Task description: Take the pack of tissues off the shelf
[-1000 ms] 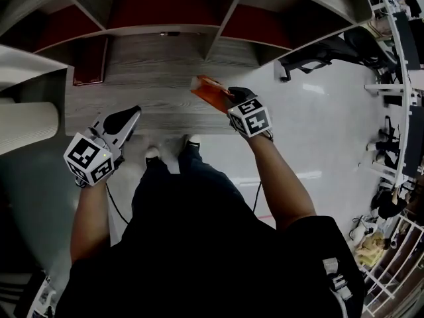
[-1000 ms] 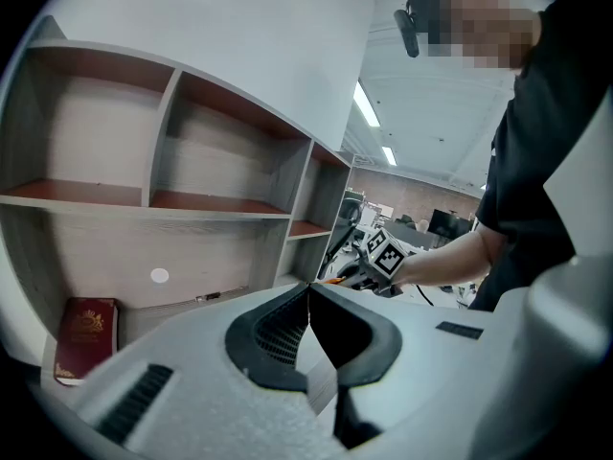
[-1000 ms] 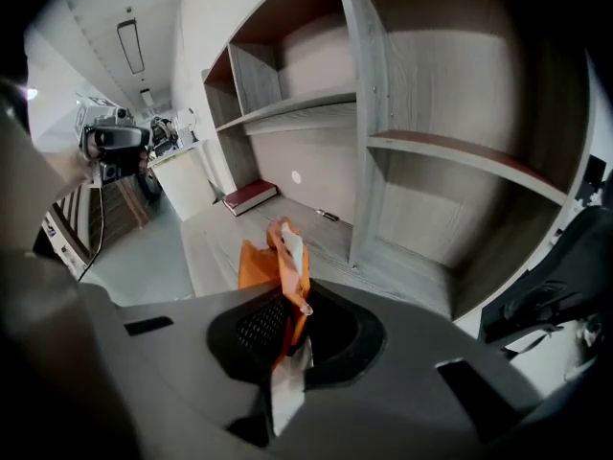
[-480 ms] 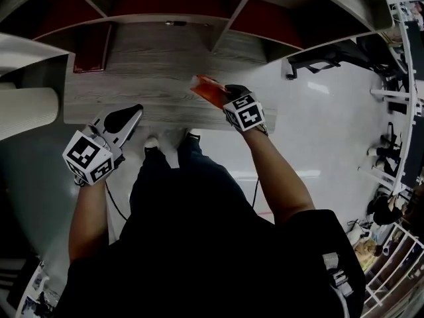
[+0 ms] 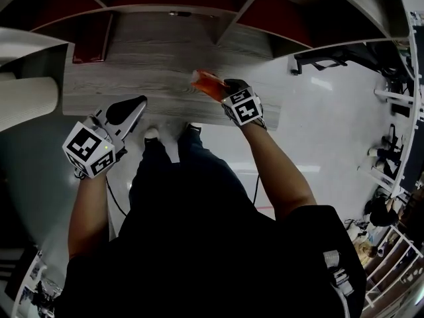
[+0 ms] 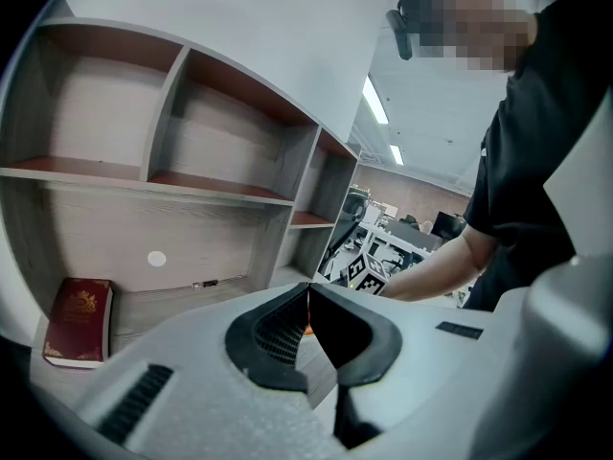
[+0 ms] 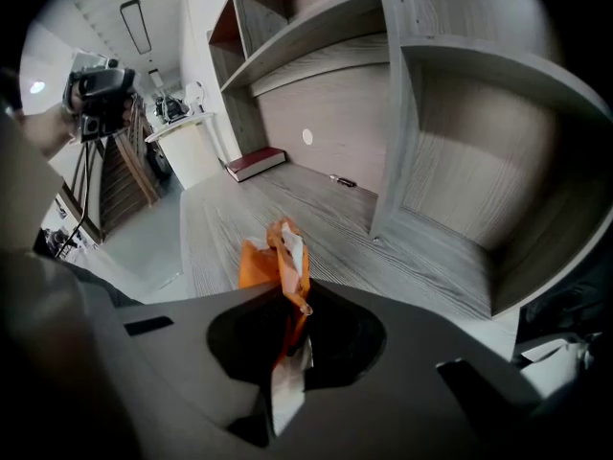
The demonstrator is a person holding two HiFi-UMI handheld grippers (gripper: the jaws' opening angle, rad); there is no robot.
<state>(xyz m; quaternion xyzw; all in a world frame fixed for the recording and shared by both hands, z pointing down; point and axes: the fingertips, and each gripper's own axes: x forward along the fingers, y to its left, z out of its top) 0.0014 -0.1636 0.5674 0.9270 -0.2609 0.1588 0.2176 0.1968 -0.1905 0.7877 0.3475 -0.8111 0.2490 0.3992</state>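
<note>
Item: pack of tissues (image 5: 208, 83), orange, pinched tight in my right gripper (image 5: 224, 90), now lowered clear of the shelf (image 5: 165, 10) towards the table (image 5: 132, 85), near right. Left gripper (image 5: 134, 106): closed, empty, near left. Removal judged all but done.

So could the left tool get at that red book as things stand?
Probably yes. The red book lies on the wood counter, ahead and left of the left tool, with nothing standing between them. Its jaws are shut and empty, so they'd have to open first.
</note>
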